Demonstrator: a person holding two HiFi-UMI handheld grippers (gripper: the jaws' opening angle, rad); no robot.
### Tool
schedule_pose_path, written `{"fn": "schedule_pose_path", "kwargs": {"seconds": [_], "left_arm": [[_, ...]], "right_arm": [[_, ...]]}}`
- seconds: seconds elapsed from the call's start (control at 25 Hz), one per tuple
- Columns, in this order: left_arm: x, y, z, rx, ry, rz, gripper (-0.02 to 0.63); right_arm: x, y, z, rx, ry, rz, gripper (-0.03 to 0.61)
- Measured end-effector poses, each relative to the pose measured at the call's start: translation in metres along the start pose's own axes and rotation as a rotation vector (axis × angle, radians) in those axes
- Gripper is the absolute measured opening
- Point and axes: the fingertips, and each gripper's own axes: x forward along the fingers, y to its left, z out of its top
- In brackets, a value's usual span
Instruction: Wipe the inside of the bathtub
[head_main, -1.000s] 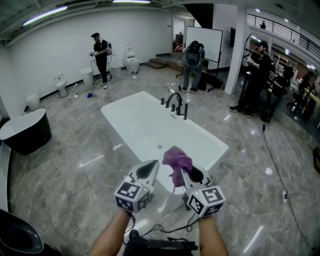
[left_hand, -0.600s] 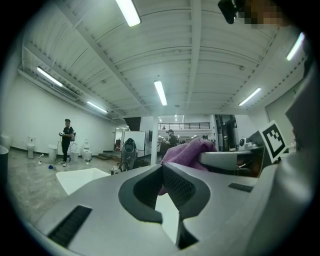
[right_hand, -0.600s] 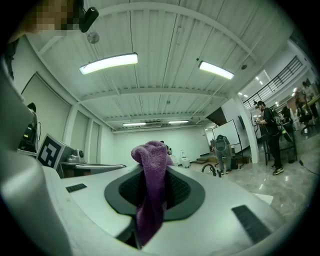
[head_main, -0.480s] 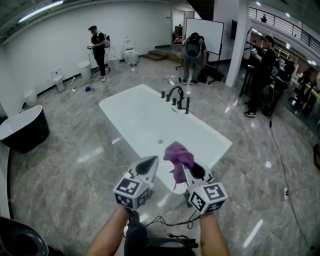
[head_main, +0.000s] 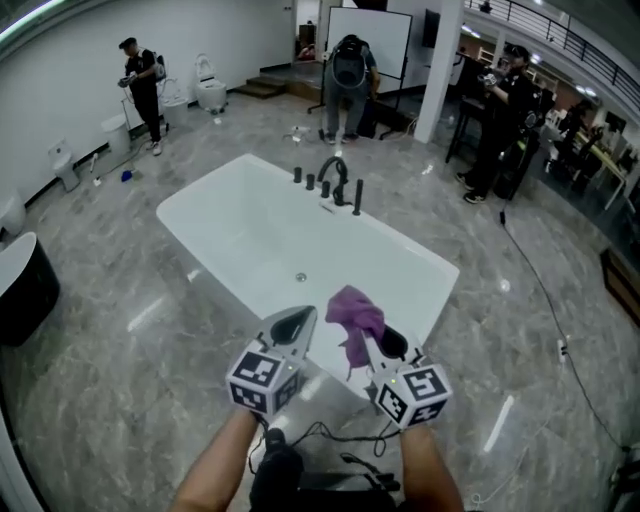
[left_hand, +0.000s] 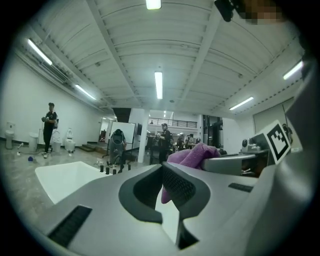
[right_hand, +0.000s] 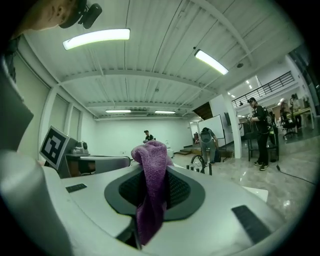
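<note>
Head view looks down on a white bathtub (head_main: 250, 240) standing free on a grey marble floor (head_main: 130, 380). The inside of the bathtub is bare and pale, with a small drain (head_main: 301, 277) in the bottom. A black faucet (head_main: 334, 178) with a row of black knobs rises from its far rim.

Both grippers are held up in the air at the near end of the bathtub. The right hand-held gripper (head_main: 385, 343) has its jaws closed on a purple cloth (head_main: 354, 318). The cloth bunches above the jaw tips and one fold hangs down. In the right gripper view it is pinched in the seam between the ribbed pads and drapes toward the camera.

The left hand-held gripper (head_main: 294, 323) is just beside the right one, jaws brought together with nothing between them. In the left gripper view the cloth shows only beyond its tips. Each gripper carries a cube (head_main: 262, 378) with black-and-white square markers, which are patterns rather than letters.

Beyond the far side of the bathtub stands a whiteboard (head_main: 370, 35), too distant to read, with a person (head_main: 347, 70) bent over in front of it. Other people stand far off to the left and right of the bathtub. A black tub (head_main: 25, 285) sits well to its left. Toilets (head_main: 210, 93) line the wall beyond.
</note>
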Motion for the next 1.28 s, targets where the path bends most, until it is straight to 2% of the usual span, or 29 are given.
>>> {"fn": "schedule_pose_path", "kwargs": {"seconds": [0.24,0.56,0.84,0.96,1.08,1.28], "left_arm": [[0.038,0.056,-0.009,-0.012,0.053,-0.120,0.008],[0.093,0.056,-0.037,-0.007,0.157,-0.291,0.008],[0.159,0.047,-0.056,0.037,0.206,-0.362,0.008],[0.185,0.039,-0.069,0.064,0.253,-0.374,0.008],[0.210,0.036,-0.082,0.079,0.294,-0.378,0.008],[0.254,0.033,-0.113,0.084,0.330,-0.448,0.008]], "right_arm": [[0.054,0.000,-0.008,0.020,0.031,-0.137,0.078],[0.068,-0.032,-0.040,0.097,0.093,-0.300,0.078],[0.084,-0.094,-0.052,0.160,0.056,-0.376,0.077],[0.089,-0.124,-0.060,0.198,0.046,-0.400,0.078],[0.091,-0.154,-0.072,0.203,0.076,-0.440,0.078],[0.099,-0.195,-0.105,0.234,0.143,-0.542,0.078]]}}
